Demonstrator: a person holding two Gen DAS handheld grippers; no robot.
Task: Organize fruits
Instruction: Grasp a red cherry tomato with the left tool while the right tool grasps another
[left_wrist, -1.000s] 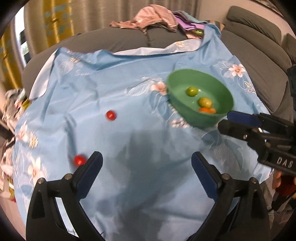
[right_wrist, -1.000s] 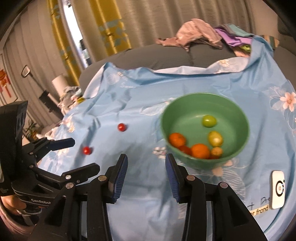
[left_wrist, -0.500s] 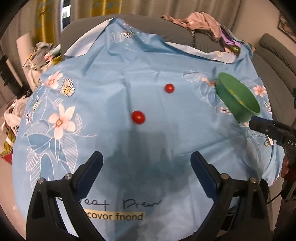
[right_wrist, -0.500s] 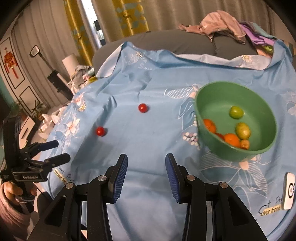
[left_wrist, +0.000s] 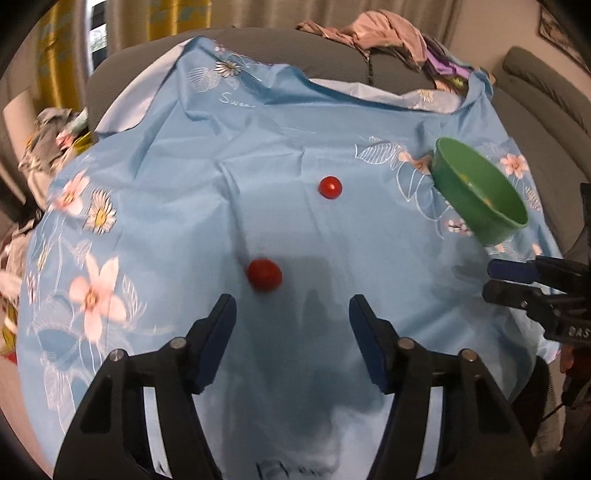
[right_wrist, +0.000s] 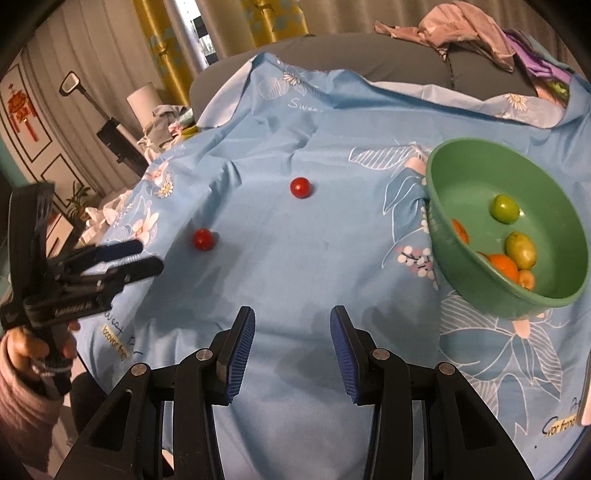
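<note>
Fingers of the left gripper (left_wrist: 291, 314) stand wide apart, the small round red cherry tomato (left_wrist: 264, 275) lying on the blue flowered cloth (left_wrist: 258, 147) just ahead, nearer the left finger. Shift slightly left to centre it, then close gently. The right gripper (right_wrist: 291, 332) is also parted, empty; green plastic bowl (right_wrist: 480, 162) ahead-right.

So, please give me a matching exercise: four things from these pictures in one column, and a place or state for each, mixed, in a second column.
1. near red tomato
2. green fruit
3. left gripper
4. pile of clothes

a. inside the green bowl
b. on the grey sofa back
c. open, holding nothing
d. on the blue cloth, just ahead of the left gripper

Pairs: 1-d, 2-a, 3-c, 4-b
</note>
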